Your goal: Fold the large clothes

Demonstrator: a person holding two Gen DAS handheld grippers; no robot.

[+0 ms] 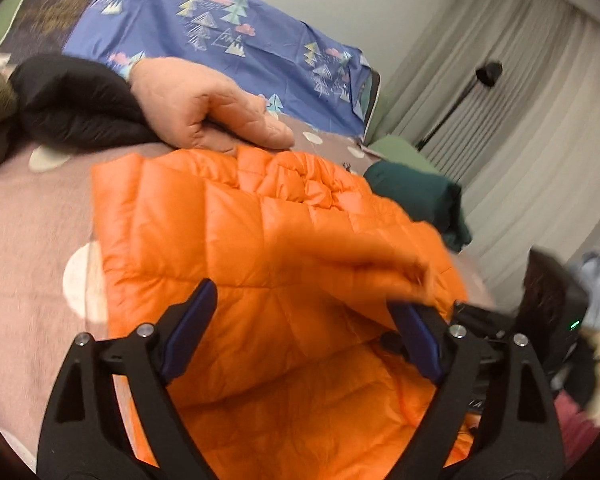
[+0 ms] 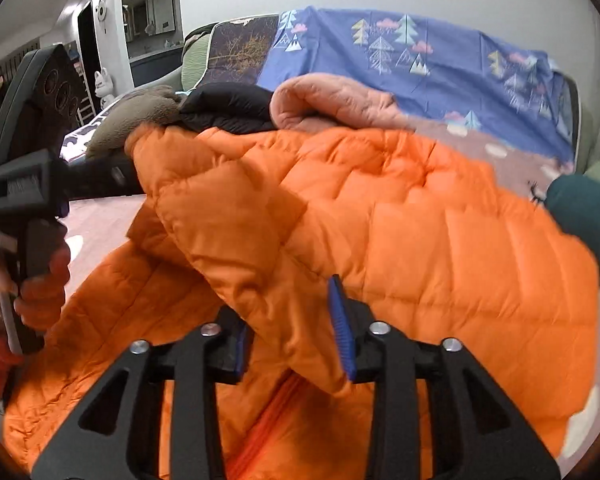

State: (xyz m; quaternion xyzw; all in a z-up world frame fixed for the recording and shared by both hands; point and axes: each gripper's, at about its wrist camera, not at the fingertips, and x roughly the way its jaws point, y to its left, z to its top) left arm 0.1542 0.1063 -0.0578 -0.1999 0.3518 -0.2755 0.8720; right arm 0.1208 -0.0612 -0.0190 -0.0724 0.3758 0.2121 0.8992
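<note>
An orange quilted puffer jacket [image 1: 236,224] lies on a pink bedspread [image 1: 24,232]. My left gripper [image 1: 304,324] is open above the jacket, its blue pads wide apart, with a blurred fold of orange fabric [image 1: 364,256] by its right finger. In the right wrist view the jacket [image 2: 440,232] fills the frame. My right gripper [image 2: 296,332] is shut on a fold of the jacket [image 2: 296,320] and holds it lifted. The left gripper's body [image 2: 24,196] shows at the left, held by a hand.
A peach garment [image 1: 204,112] and a black garment [image 1: 76,100] lie beyond the jacket. A dark green folded garment [image 1: 420,196] sits at the right. A blue tree-print sheet [image 1: 228,36] covers the back. Curtains [image 1: 520,112] and a stand hang at the right.
</note>
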